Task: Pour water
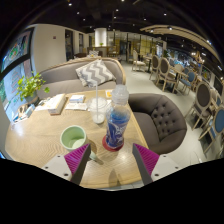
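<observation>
A clear plastic water bottle [117,118] with a blue label and a pale cap stands upright on a red coaster [111,146] on the round wooden table [40,138]. A pale green cup [73,137] sits to its left. A tall clear glass [98,107] stands behind the bottle. My gripper [111,160] is open, its magenta pads [77,157] spread wide just short of the bottle. Nothing is between the fingers.
Books or papers [63,102] lie at the table's far left beside a potted plant [30,88]. A dark tufted armchair [162,116] stands right of the table, a sofa with a patterned cushion [95,72] behind. Dining chairs [200,100] fill the right.
</observation>
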`<act>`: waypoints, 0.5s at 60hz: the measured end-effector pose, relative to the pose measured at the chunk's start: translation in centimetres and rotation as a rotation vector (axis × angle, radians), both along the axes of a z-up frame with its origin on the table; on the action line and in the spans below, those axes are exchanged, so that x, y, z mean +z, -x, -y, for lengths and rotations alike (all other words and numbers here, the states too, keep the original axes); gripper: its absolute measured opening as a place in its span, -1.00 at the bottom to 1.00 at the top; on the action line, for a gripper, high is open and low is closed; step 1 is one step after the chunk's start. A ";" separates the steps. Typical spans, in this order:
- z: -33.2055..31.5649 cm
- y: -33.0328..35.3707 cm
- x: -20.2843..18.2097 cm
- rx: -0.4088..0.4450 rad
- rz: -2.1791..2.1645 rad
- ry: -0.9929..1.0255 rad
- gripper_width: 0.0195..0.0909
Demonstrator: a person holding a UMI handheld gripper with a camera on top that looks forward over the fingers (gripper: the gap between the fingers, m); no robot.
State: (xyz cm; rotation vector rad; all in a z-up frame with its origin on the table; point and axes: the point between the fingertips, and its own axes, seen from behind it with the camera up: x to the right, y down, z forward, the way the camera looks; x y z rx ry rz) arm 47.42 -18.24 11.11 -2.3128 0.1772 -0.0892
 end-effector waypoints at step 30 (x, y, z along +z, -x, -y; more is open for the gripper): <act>8.4 1.1 9.1 -0.077 0.025 -0.008 0.84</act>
